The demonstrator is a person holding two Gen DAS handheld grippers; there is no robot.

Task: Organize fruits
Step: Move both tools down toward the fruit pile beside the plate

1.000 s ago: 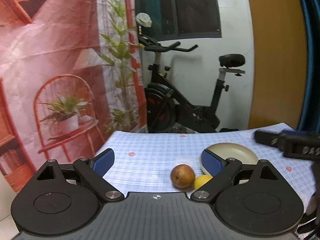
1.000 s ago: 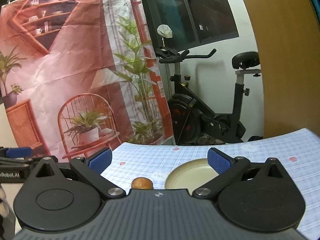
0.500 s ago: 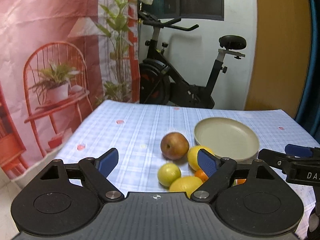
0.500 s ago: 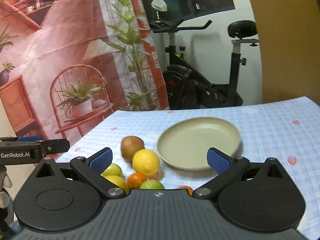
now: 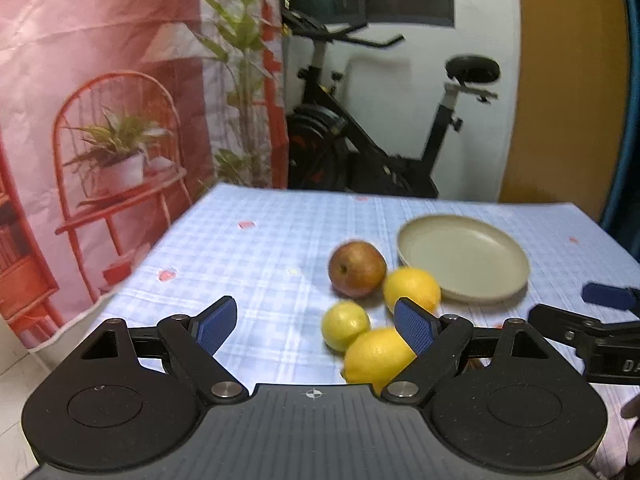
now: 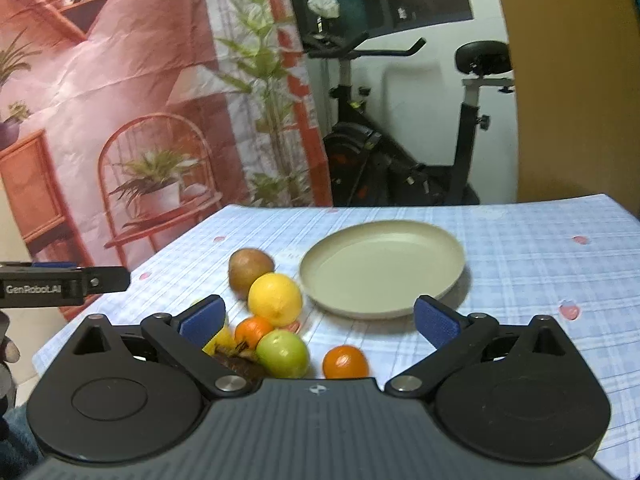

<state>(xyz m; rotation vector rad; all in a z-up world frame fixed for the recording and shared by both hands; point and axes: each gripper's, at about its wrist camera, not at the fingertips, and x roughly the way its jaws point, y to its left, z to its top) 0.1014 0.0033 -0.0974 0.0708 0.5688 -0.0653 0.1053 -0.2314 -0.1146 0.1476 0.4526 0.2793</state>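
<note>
**Both grippers hang open above the fruit**

The left gripper has its jaws apart with nothing between the blue pads; they have just been closing a little. It tilts downward over the checked desk, aimed left of the fruit cluster. Its right pad overlaps a lemon in the view, without gripping it. The right gripper also stands with jaws wide apart and empty, angled down toward the near fruit. Between its pads lie a green fruit, a small orange and another orange. Farther out sit a yellow lemon and a brown pear, just beside the empty beige plate. All fruit rests on the desk.
</note>
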